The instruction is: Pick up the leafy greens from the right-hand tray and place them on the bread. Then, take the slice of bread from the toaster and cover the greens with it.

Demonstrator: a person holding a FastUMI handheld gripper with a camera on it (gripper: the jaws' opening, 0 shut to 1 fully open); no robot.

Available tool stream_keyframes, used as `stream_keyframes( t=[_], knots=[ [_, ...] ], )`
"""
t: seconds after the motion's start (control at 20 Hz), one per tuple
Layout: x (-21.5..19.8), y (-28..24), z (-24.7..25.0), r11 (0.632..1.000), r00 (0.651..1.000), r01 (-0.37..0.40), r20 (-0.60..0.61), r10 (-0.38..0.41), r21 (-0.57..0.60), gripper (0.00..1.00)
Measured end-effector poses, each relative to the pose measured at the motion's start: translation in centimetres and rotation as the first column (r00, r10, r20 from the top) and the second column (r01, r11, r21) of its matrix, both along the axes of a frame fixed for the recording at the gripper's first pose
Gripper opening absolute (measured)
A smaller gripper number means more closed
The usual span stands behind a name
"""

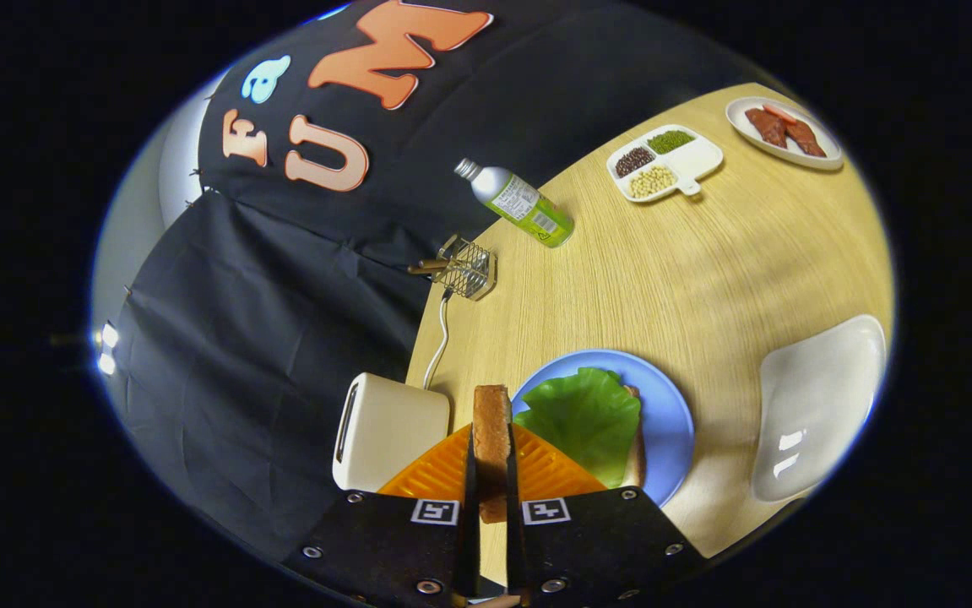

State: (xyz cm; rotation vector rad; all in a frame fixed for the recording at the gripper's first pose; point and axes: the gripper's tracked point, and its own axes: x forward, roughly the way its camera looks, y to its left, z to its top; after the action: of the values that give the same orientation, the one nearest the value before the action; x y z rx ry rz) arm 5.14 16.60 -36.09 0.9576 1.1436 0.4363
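A slice of toasted bread [492, 439] stands on edge between my two fingers, and my gripper [491, 456] is shut on it, held above the table. Just ahead and to the right lies a blue plate [670, 422]. On it a green leaf [587, 414] covers another slice of bread [636, 452], of which only the right edge shows. A white toaster [384, 431] stands to the left of my fingers, its slot turned away from the plate.
A white tray [819, 397] sits to the right of the plate. Farther off on the wooden table [705, 270] are a lying bottle [519, 203], a small wire basket [467, 268], a divided dish of beans [663, 162] and a plate of sausages [785, 131].
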Motion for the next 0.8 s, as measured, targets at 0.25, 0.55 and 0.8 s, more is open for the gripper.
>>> stream_keyframes(
  t=[0.25, 0.55, 0.8],
  knots=[
    [-0.2, -0.2, -2.4, 1.000, 1.000, 0.001, -0.014, -0.001, -0.017, 0.13],
    [-0.9, -1.2, -5.2, 0.993, 1.000, -0.003, -0.009, 0.002, -0.121, 0.13],
    [-1.7, -1.5, -6.4, 0.978, 0.999, -0.021, 0.024, 0.027, -0.207, 0.13]
  ],
)
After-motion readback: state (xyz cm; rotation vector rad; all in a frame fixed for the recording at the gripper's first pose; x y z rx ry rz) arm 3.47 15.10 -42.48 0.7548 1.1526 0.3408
